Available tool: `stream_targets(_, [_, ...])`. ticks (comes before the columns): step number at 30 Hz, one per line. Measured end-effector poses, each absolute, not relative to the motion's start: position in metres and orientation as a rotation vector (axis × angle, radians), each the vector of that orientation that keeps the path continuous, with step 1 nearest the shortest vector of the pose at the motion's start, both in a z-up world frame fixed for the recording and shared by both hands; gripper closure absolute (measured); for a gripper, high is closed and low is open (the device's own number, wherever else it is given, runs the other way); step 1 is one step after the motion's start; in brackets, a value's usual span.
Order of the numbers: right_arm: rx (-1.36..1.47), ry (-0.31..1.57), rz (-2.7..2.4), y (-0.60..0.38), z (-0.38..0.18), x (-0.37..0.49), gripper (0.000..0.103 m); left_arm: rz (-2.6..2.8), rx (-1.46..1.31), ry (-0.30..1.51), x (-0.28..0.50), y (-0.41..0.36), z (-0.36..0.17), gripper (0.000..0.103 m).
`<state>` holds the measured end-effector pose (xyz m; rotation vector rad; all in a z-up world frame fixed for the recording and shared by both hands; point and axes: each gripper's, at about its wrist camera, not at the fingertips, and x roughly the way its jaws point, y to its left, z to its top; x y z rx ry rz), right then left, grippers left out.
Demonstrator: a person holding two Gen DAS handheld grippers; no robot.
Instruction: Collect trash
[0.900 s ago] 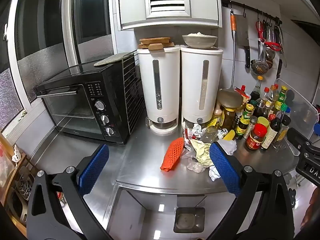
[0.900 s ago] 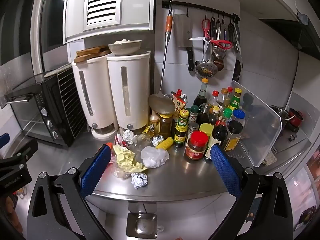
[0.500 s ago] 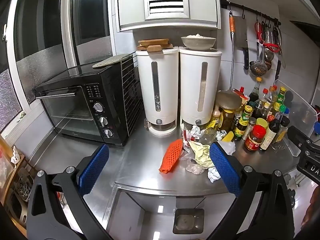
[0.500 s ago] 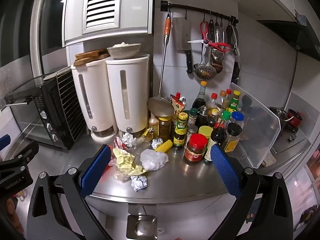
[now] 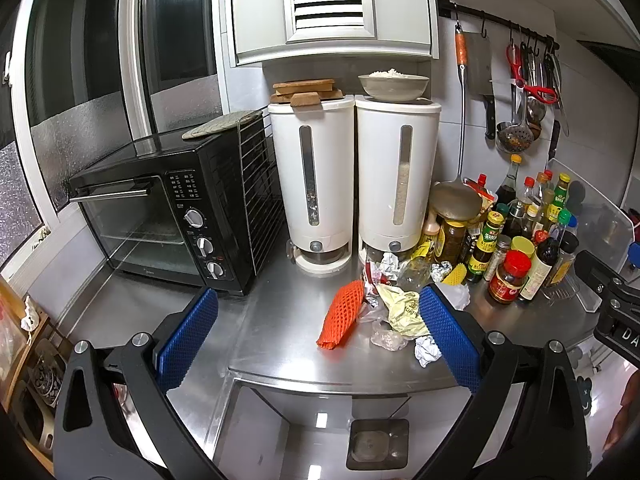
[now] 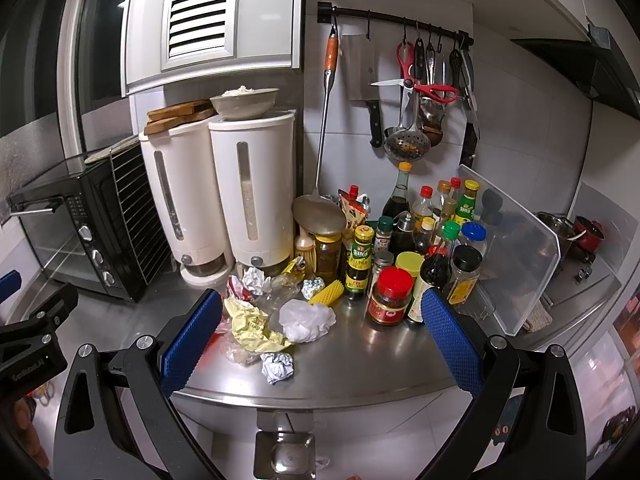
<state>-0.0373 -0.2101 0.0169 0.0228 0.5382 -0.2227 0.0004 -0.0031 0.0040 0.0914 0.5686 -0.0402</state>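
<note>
While both grippers hang out over the front edge of the stainless-steel counter (image 5: 280, 304), nothing is in either of them; the left gripper (image 5: 316, 336) has its blue ribbed pads spread wide with only bare steel and litter showing between them; the right gripper (image 6: 320, 336) is just as wide, tilted down at the same pile. And there's the trash, heaped near the counter's front edge, right in front of the two tall white dispensers (image 5: 352, 180): an orange foam net sleeve (image 5: 340, 316) lying on the left of the heap; a crumpled yellow wrapper (image 6: 252, 324) in the middle; a scrunched white plastic bag (image 6: 306, 320) to its right, touching the wrapper; a small ball of white paper (image 6: 277, 366) closest to the edge; a yellow foam net (image 6: 328, 293) and a wad of foil (image 6: 312, 286) further back, just beside the sauce bottles; a red-lidded jar (image 6: 390, 298) stands at the front of that bottle cluster, apart from the bag. Off to the left sits a black toaster oven (image 5: 168, 216), well clear of the heap; ladles and red-handled scissors (image 6: 424, 84) hang on the wall rail above.
</note>
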Motion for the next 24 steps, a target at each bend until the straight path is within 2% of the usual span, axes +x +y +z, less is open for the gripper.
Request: stream_targets(24, [0.031, 0.542, -0.219, -0.2093, 0.0143, -0.0319, 0.003, -0.034, 0.091, 0.565, 0.0025, -0.0033, 0.0028, 0.008])
